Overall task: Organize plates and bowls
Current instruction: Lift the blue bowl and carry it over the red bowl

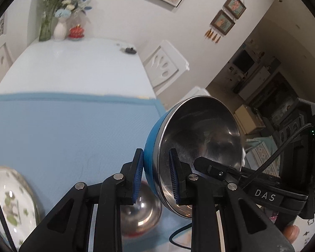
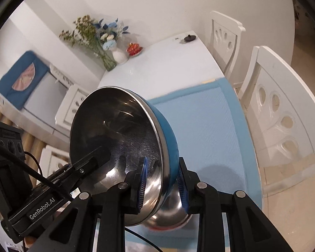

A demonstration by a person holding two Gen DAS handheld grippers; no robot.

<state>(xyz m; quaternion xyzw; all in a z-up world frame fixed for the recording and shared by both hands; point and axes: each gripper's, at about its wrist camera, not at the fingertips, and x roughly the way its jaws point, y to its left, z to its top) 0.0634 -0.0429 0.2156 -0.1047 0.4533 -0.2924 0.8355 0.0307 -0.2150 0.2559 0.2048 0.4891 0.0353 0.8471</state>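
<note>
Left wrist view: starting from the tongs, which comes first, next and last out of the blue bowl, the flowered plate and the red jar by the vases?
1. The blue bowl, clamped by the left tongs.
2. The flowered plate, low at the left edge, on the blue mat.
3. The red jar, at the table's far end.

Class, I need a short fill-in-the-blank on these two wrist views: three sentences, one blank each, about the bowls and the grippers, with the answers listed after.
1. The left gripper and right gripper both clamp the rim of the same ____ bowl.
2. The inside of that bowl is bare ____.
3. Below it, a second steel bowl rests on the blue ____.

Missing words: blue; steel; mat
</note>
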